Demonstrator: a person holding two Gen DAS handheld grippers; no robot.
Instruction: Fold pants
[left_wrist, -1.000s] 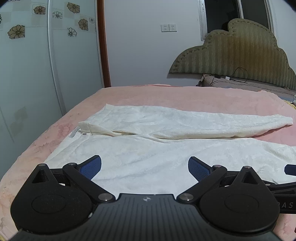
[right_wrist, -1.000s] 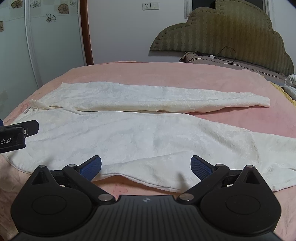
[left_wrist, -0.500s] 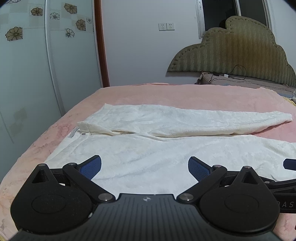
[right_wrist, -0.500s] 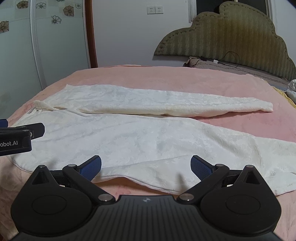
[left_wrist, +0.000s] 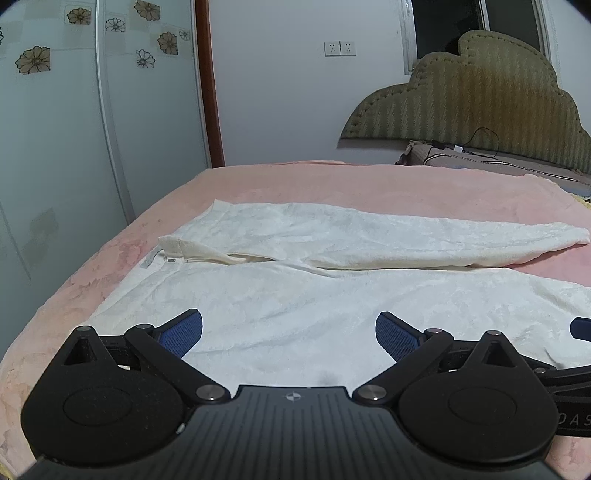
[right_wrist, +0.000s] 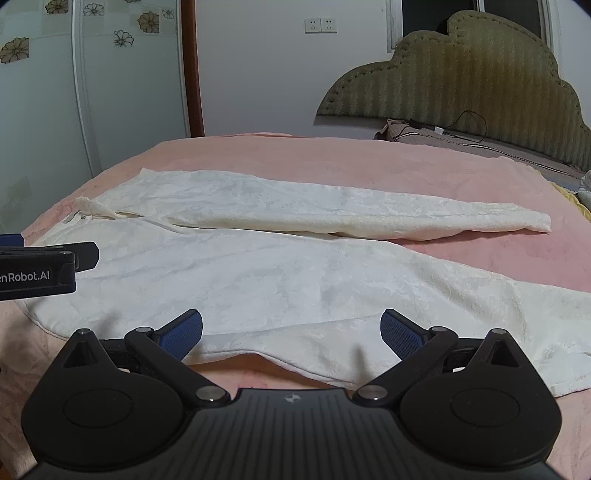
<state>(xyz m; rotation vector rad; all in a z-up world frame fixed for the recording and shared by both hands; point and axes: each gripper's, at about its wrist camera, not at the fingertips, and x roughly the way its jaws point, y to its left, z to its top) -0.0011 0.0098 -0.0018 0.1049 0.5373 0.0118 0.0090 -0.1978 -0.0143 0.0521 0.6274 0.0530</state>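
Pants (right_wrist: 280, 273) spread on bed (right_wrist: 332, 158), near leg's hem cut off, left claw (left_wrist: 289, 332) and right claw (right_wrist: 291, 330) both spread wide.

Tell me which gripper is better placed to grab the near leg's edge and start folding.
Right, probably. The right gripper is open just above the near hem of the white pants; the left gripper, also open, hovers over flat cloth near the waist.

My left gripper (left_wrist: 289, 331) and right gripper (right_wrist: 291, 331) both hang with jaws spread above the flat white pants (right_wrist: 258, 266), side by side; pink bedspread (right_wrist: 332, 158) beyond lies open; the headboard (right_wrist: 461, 74) and pillow (right_wrist: 424, 136) close the far right.
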